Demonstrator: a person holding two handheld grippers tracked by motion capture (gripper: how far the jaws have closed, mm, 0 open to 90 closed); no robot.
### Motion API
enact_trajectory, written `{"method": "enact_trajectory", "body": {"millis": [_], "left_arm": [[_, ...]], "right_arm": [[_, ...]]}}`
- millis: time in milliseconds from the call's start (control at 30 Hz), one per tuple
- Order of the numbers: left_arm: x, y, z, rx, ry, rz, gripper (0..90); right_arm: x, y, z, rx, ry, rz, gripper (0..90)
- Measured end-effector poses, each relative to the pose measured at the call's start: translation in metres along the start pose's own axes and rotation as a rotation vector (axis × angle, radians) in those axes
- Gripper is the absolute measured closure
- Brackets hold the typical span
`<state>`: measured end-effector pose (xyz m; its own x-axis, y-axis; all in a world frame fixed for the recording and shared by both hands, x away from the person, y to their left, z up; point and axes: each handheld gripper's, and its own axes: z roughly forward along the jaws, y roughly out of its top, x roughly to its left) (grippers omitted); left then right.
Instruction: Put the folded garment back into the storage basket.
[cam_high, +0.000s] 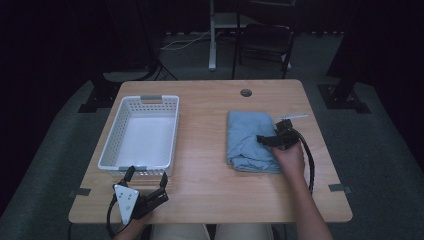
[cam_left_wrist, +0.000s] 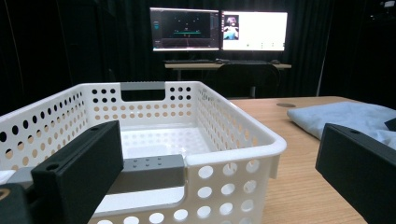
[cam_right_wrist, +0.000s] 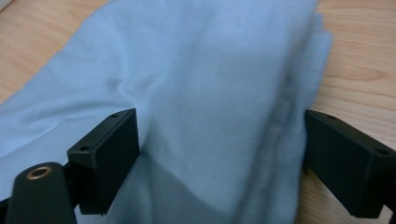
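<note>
Right tongs (cam_right_wrist: 219, 154) sat spread wide over the folded blue cloth (cam_high: 248, 141); left tongs (cam_high: 146, 179) hung released beside the basket (cam_high: 172, 135). I'd have pushed deeper, grabbing every layer.

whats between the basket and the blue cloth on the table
Nothing: in the high view a bare strip of wooden table separates the basket from the cloth. The left gripper view shows the same bare wood between them.

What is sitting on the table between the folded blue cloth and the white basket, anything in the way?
Nothing visible. The high view shows bare wood between the blue cloth and the white basket. The right gripper is open over the cloth; the left gripper waits open at the basket's near end.
</note>
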<state>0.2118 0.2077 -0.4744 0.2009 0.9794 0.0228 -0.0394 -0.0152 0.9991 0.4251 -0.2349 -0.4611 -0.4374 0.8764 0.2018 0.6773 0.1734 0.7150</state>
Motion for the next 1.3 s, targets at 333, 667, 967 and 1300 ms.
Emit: {"method": "enact_trajectory", "body": {"millis": [333,667,967,1300], "left_arm": [[0.000,0.000,0.000,0.000,0.000,-0.002,2.1],[0.000,0.000,0.000,-0.001,0.000,0.000,2.1],[0.000,0.000,0.000,-0.002,0.000,0.000,2.1],[0.000,0.000,0.000,-0.001,0.001,-0.001,2.1]], "right_arm": [[0.013,-0.003,0.001,0.071,0.012,-0.147,5.9],[0.006,-0.007,-0.006,0.039,0.190,-0.058,56.8],[0.000,-0.007,0.004,0.024,0.319,0.084,63.0],[0.008,-0.001,-0.007,-0.023,0.315,0.052,65.4]]}}
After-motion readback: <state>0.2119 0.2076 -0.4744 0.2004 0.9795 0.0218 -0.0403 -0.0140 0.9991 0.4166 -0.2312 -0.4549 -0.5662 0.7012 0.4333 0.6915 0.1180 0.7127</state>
